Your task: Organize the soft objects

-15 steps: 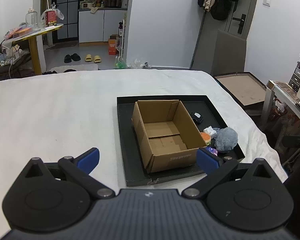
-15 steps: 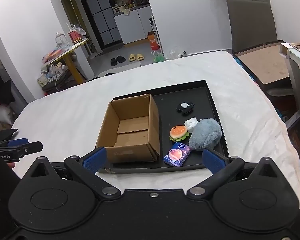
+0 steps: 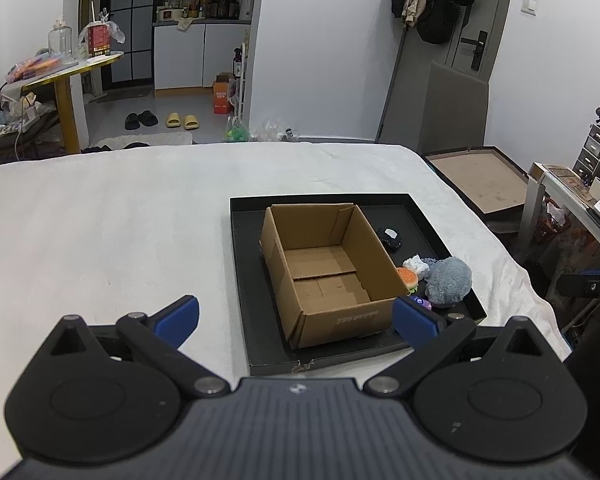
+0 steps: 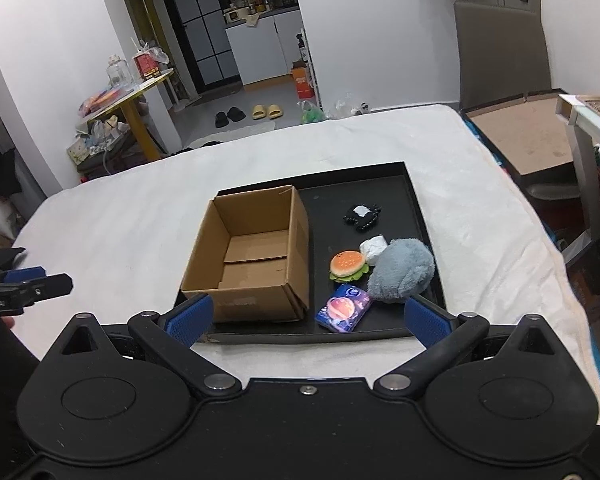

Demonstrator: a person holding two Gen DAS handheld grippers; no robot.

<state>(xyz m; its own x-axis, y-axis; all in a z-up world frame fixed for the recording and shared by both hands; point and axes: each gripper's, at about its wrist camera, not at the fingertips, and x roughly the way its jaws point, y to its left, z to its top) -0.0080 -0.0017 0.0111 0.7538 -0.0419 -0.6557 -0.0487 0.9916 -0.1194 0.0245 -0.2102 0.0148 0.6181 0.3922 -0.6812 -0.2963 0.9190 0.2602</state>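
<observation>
The right gripper [image 4: 307,317] hangs above the near edge of the tray [image 4: 416,196] with its blue fingers [image 4: 426,322] spread wide and nothing between them. Just past its fingertips lies a purple packet [image 4: 344,308], and beyond that a grey plush [image 4: 402,270] with a burger toy [image 4: 348,265] to its left and a small white wad [image 4: 373,249] touching the plush's far side. Farther back sits a black toy [image 4: 362,216], apart from the rest. All five lie on the right half of the tray; the box [image 4: 252,260] stands open on the left half, with only its folded bottom flaps showing inside. The left gripper [image 3: 296,318] is also spread wide and holds nothing, hovering over the white sheet [image 3: 100,232] at the tray's [image 3: 244,280] near left corner, the box [image 3: 328,268] straight ahead between its fingers [image 3: 178,316]. From that side the plush [image 3: 448,280], burger [image 3: 408,278] and white wad [image 3: 417,265] show past the box's right wall, the black toy [image 3: 390,237] behind them. Each gripper shows at the edge of the other's view, well apart.
</observation>
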